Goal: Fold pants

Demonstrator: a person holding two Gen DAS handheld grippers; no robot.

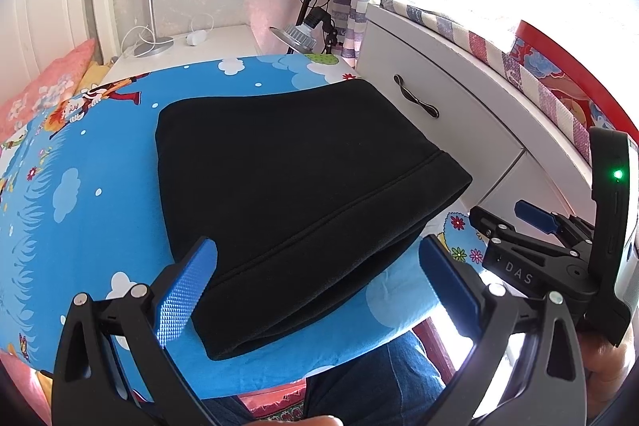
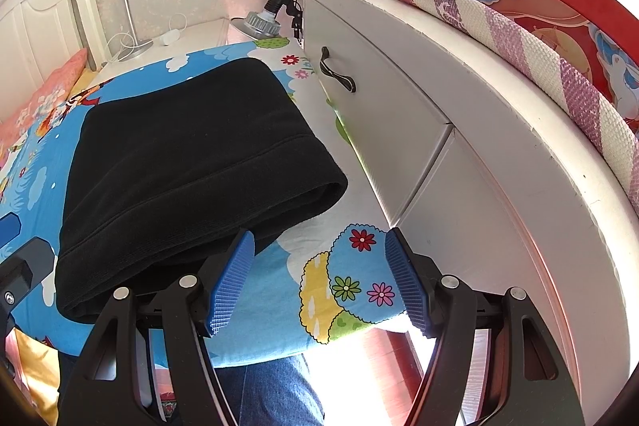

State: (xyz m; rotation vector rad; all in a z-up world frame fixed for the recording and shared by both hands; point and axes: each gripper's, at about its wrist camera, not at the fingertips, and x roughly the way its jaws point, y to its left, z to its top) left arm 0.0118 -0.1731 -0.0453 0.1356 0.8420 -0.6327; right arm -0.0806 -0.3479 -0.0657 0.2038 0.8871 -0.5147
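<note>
Blue sheet under folded black pants

Black fleece pants, folded into a thick flat rectangle on the blue cartoon-print cover.

Folded black pants occupy the middle of the printed table cover; bare cover lies to their left and at the near right corner. White drawer cabinet, with its handle, walls off the right side just beside the pants. Lamp heads stand past the far edge.
</note>
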